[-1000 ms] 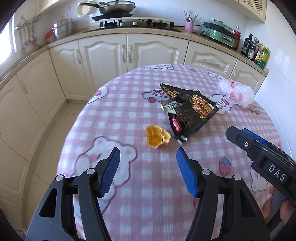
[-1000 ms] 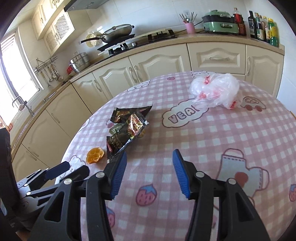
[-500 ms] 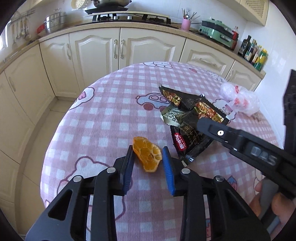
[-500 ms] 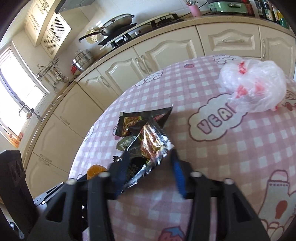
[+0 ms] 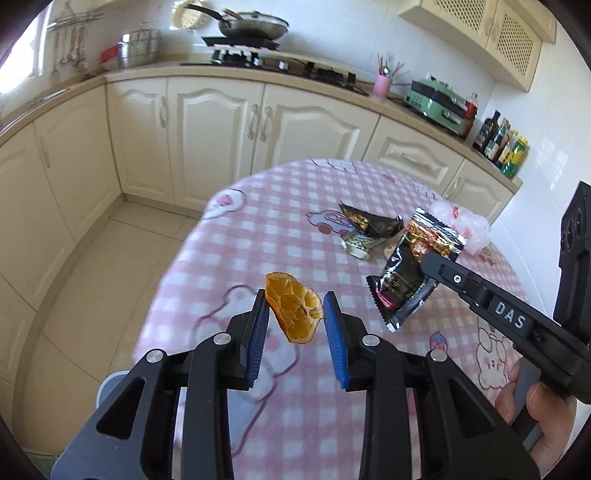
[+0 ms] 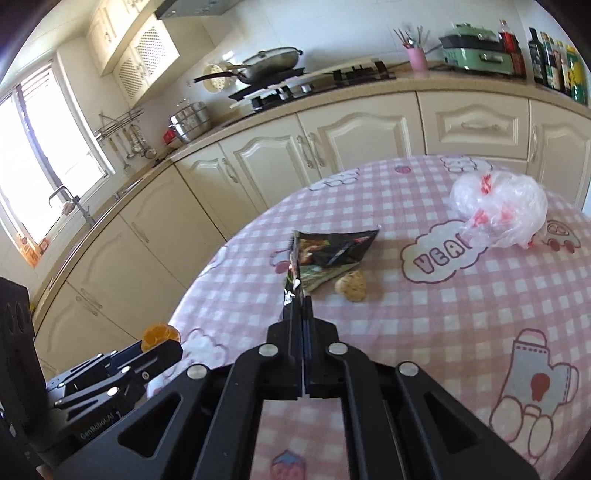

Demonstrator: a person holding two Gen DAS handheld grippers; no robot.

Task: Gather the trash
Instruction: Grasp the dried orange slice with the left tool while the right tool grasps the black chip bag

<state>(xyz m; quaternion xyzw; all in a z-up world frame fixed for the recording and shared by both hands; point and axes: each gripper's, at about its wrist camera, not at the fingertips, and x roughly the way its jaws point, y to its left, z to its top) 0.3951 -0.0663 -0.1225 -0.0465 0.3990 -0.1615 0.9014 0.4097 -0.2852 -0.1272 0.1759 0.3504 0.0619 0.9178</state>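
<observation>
My left gripper (image 5: 295, 314) is shut on an orange peel (image 5: 293, 312) and holds it above the near left edge of the pink checked table (image 5: 280, 229). The peel also shows in the right wrist view (image 6: 160, 334). My right gripper (image 6: 301, 295) is shut on a black snack wrapper (image 5: 413, 273), seen edge-on in its own view (image 6: 291, 277), lifted off the cloth. Another black wrapper (image 6: 332, 249) with a pale green one (image 5: 356, 245) under it, a beige scrap (image 6: 351, 286) and a crumpled white plastic bag (image 6: 498, 206) lie on the table.
Cream kitchen cabinets (image 5: 218, 133) curve around behind the table, with a stove and pan (image 5: 251, 27), bottles (image 5: 502, 144) and a green appliance (image 5: 439, 103) on the counter. Tiled floor (image 5: 81, 280) lies to the left of the table.
Both grippers have risen from the table. The left one lifted the orange peel. The right one closed on a black wrapper and pulled it up off the pile, uncovering a beige scrap.
</observation>
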